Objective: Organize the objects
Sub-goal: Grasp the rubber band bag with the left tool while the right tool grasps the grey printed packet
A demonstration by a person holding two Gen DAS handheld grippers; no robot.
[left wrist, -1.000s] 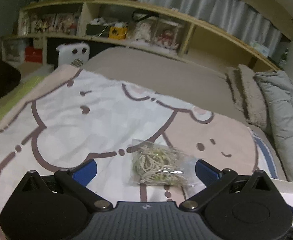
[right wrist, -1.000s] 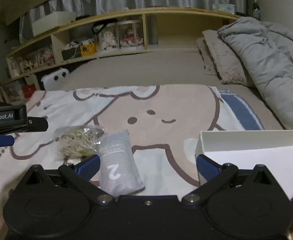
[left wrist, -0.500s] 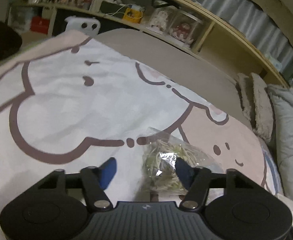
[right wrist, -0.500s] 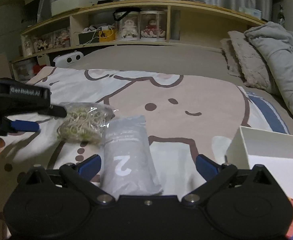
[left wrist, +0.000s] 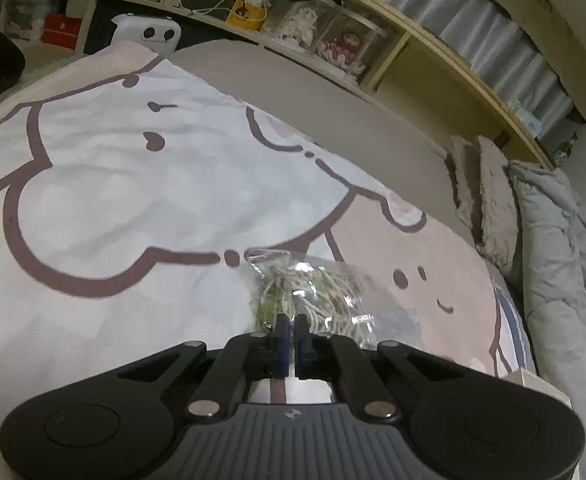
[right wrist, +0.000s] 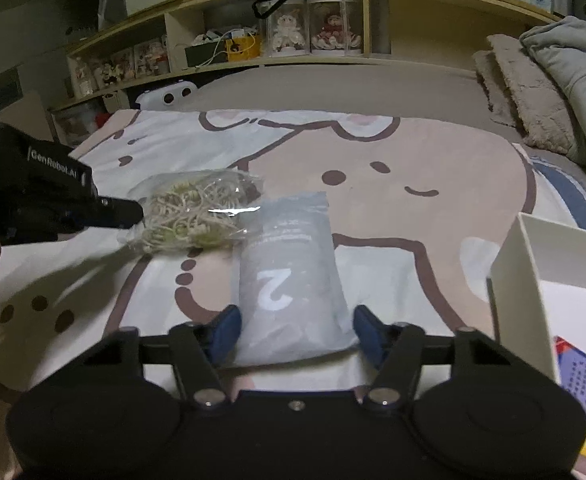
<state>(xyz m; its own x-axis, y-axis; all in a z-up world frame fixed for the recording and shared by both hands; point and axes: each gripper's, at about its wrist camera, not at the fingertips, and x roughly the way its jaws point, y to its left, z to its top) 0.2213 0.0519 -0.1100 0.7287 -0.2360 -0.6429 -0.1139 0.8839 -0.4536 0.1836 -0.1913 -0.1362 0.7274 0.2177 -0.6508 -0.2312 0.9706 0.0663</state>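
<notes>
Right gripper (right wrist: pixel 295 330): jaws closing, straddling the near end of the grey pouch marked "2" (right wrist: pixel 289 276). Pads sit at both its edges, maybe just touching; no squeeze visible yet. Pouch lies flat on the cartoon-print blanket (right wrist: pixel 413 208), not lifted.

Landmark = that pouch. Clear bag of pale stringy stuff (right wrist: pixel 197 212) (string or dried noodles, can't tell) sits just beyond and left of it, edges touching or slightly overlapping the pouch's far corner.

Left gripper (left wrist: pixel 292 334): jaws clenched, pinching the near edge of the clear bag (left wrist: pixel 313 296). Seen from the right wrist it comes in from the left of the pouch, tip at the bag's left side (right wrist: pixel 133 212). Bag looks to be resting on the blanket, no clear lift.

White open box (right wrist: pixel 533 264) to the right of the pouch, near edge of the bed. Something with a colourful print (right wrist: pixel 585 404) already sits in its near corner; rest of the interior not visible.

Far beyond the pouch: pillows and grey duvet (right wrist: pixel 573 64) to the right, shelf headboard (right wrist: pixel 313 28) with cased dolls.

Progress, my read: early. Neither item is in the box. Grasp secured on the bag, grasp on the pouch in progress. Left: lift both, carry right to the box, drop in.
</notes>
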